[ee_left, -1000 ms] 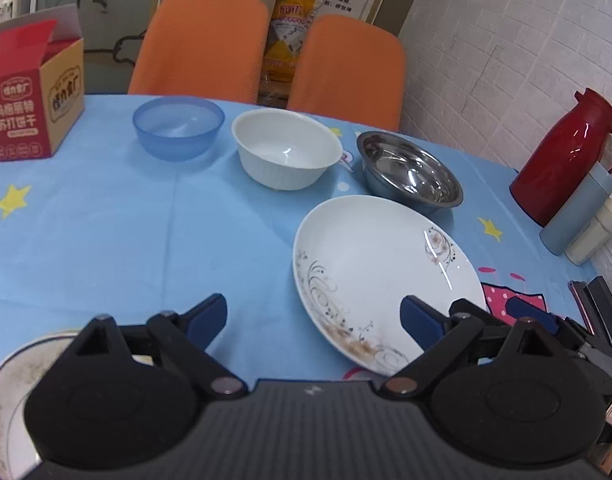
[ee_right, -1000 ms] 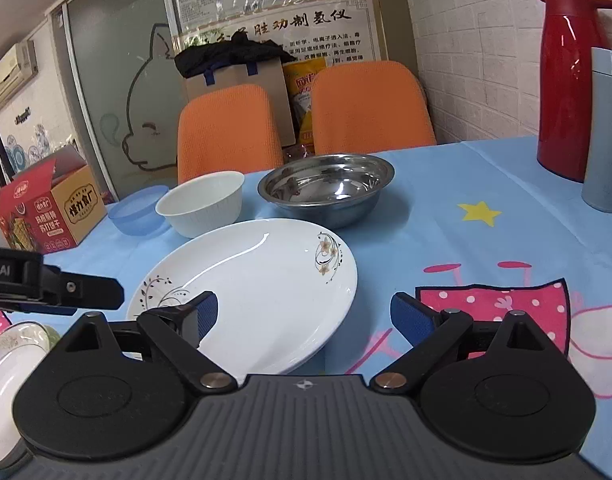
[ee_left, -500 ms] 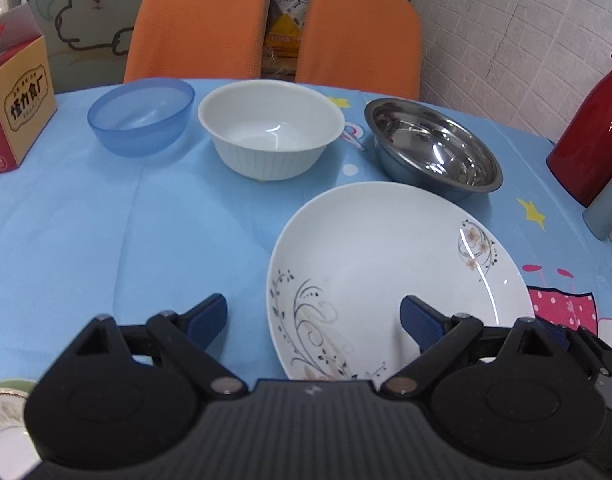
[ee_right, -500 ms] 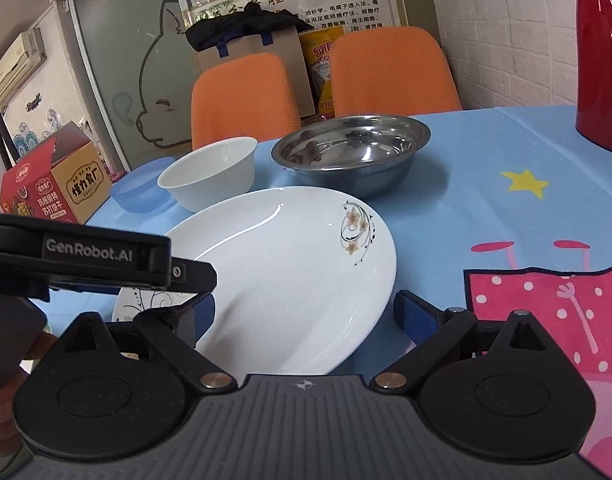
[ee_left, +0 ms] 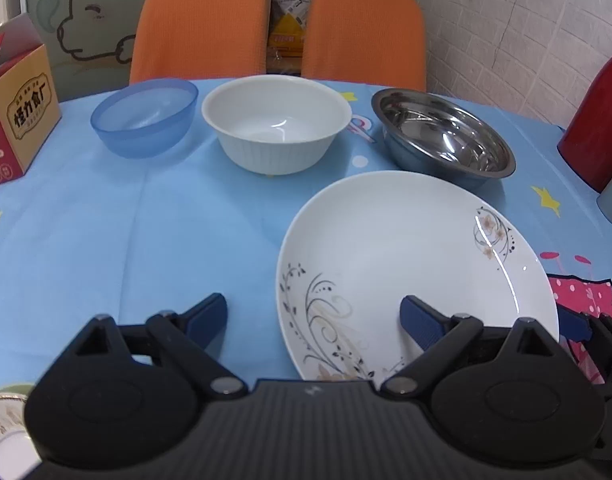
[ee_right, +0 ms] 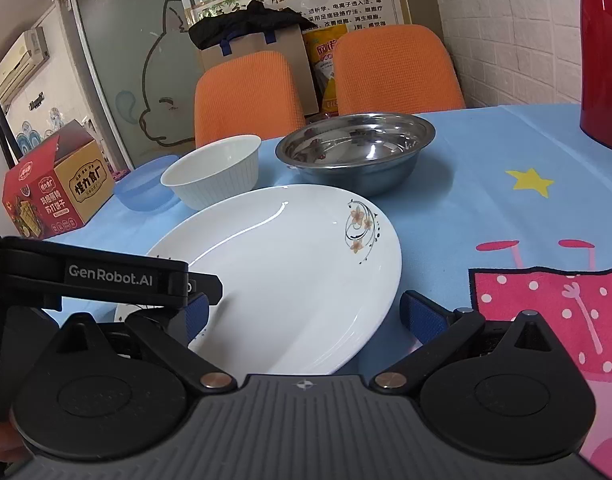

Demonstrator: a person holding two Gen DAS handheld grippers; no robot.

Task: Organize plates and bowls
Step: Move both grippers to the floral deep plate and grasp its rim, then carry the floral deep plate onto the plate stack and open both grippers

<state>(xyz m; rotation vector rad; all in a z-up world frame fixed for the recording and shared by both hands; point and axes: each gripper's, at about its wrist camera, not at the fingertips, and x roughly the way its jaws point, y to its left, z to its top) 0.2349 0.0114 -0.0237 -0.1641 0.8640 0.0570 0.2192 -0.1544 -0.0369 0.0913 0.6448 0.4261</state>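
- Both my claws, left claw (ee_left: 314, 316) and right claw (ee_right: 304, 314), gape wide and empty over the near rim of the flowered plate (ee_left: 410, 256), which lies flat on the counter (ee_left: 146, 232).
- Still approaching; next, I judge, one claw must straddle that rim and close.

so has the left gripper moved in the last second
Yes. The left gripper has moved forward toward the white ribbed bowl and steel bowl, which now sit nearer and larger in its view.

The red flask (ee_left: 594, 128) is cut off at the right edge; the small plate (ee_left: 2, 432) mostly hidden behind the left gripper (ee_left: 314, 320).
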